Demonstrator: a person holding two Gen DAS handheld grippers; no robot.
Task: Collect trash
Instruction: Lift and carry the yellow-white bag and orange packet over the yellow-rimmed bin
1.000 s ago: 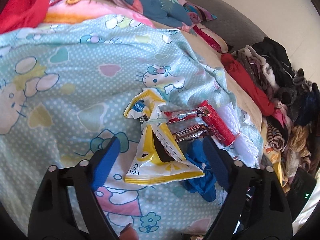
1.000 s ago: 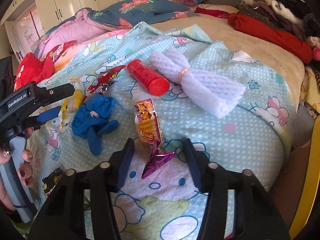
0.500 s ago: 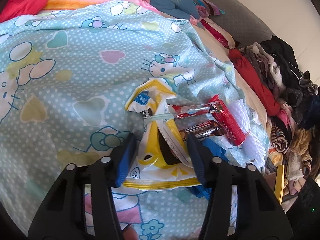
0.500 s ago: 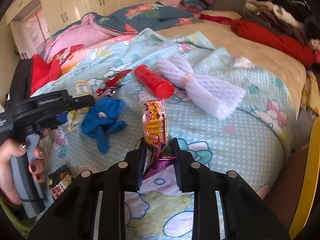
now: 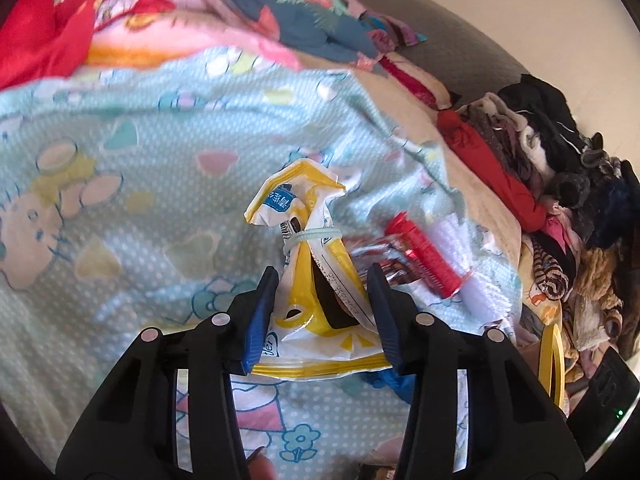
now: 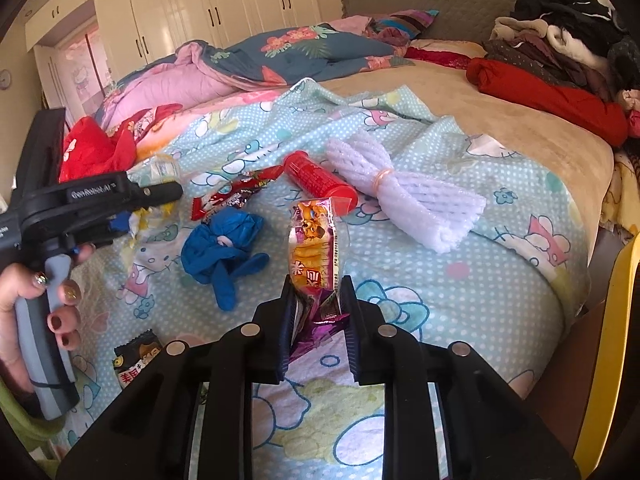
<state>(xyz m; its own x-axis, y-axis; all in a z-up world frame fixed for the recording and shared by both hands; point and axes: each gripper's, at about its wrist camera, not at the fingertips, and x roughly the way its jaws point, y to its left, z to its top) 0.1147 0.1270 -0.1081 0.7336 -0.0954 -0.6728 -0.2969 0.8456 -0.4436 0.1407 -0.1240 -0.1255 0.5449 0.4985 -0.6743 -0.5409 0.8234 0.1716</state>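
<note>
Left side first: the left claw (image 5: pixel 322 308) has the yellow-and-white snack bag (image 5: pixel 316 280) right between its blue pads (image 5: pixel 260 320), and the jaws are closing on it now, both pads meeting the bag's sides. The bag stands low in the centre of the left wrist frame, its long axis running straight up the frame away from the claw, cinched by a pale elastic band (image 5: pixel 312 236) above the pads. So the claw has it by the wide bottom end, neck pointing away.

Moving right in that frame: a red tube (image 5: pixel 428 260) lies slantwise at centre right on the cartoon bedsheet (image 5: pixel 140 200), well clear of the pads.

Now the right wrist frame. Far left, a person's hand (image 6: pixel 36 300) holds the other tool's handle. Next, the crumpled blue glove (image 6: pixel 224 248) lies loose on the bed, left of centre. Then dead centre: the right claw (image 6: pixel 318 312) is fully clamped on the purple-and-orange snack wrapper (image 6: pixel 316 256), which rises straight up the frame from the pads. Right of it, the white foam netting (image 6: pixel 408 196) waits on the sheet.

My call: both pieces are gripped by their near ends, so the coming move is a lift, and a drop-off spot isn't clearly in view.
</note>
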